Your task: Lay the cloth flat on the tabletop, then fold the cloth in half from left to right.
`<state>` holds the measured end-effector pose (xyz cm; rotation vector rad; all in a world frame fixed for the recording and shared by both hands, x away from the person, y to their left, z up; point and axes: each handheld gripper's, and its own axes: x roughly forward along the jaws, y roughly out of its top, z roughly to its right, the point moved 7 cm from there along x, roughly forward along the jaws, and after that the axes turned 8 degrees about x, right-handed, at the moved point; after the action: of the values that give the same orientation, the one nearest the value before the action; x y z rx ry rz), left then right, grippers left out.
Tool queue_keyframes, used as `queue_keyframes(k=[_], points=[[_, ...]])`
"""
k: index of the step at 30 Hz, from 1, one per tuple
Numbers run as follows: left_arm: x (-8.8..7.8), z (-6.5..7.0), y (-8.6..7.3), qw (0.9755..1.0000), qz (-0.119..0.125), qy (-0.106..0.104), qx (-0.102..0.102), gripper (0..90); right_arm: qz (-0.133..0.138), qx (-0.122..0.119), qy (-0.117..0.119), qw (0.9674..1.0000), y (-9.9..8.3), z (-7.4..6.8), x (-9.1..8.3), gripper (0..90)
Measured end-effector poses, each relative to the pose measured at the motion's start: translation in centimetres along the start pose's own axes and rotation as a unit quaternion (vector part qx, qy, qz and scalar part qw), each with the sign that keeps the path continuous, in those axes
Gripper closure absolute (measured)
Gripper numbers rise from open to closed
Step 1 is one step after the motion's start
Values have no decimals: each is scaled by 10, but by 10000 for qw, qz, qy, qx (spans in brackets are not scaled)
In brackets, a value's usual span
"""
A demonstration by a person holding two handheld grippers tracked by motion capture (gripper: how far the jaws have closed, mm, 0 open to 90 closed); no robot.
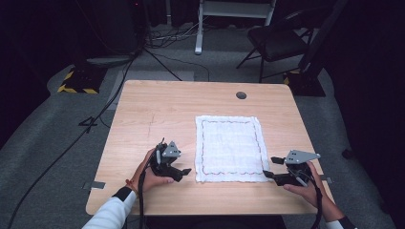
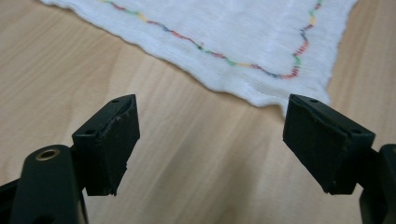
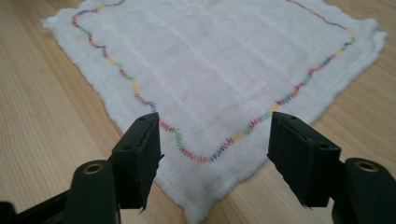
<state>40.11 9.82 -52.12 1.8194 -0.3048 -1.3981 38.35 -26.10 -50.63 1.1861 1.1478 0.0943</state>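
**Both tongs wide, nothing gripped**

Right now the left gripper (image 1: 184,172) has jaws spread wide w/ bare table (image 1: 157,109) between them; white cloth (image 1: 230,148) lies flat just ahead, near corner by one jaw tip. Right gripper (image 1: 269,168) is also wide open, straddling the cloth's other near corner w/o pinching it.

A light wooden table (image 1: 157,109) stands on grey carpet (image 1: 43,138), a black folding chair (image 1: 277,40) behind in dim light.
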Motion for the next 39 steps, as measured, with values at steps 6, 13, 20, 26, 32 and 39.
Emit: queue_keyframes(k=[6, 13, 20, 26, 32, 39], points=[[10, -23, 9, 9997, 3, 249, -85, 195, -24, -305, 100, 9995, 14, -14, 18, 360], [30, -40, 20, 9991, -179, 389, -33, 198, -157, -670, 406, 9968, 31, -44, 48, 395], [41, -62, 47, 9986, 142, 429, -284, 198, -129, -1153, 868, 9894, 54, -85, 76, 411], [61, -79, 69, 9980, 222, 490, -328, 199, -191, -1439, 1062, 9837, 62, -110, 95, 425], [83, -102, 82, 9957, 215, 694, -571, 198, -297, -1537, 1123, 9813, 63, -120, 113, 447], [102, -130, 83, 9890, -39, 1116, -965, 218, -410, -1667, 1238, 9773, 57, -130, 122, 461]])
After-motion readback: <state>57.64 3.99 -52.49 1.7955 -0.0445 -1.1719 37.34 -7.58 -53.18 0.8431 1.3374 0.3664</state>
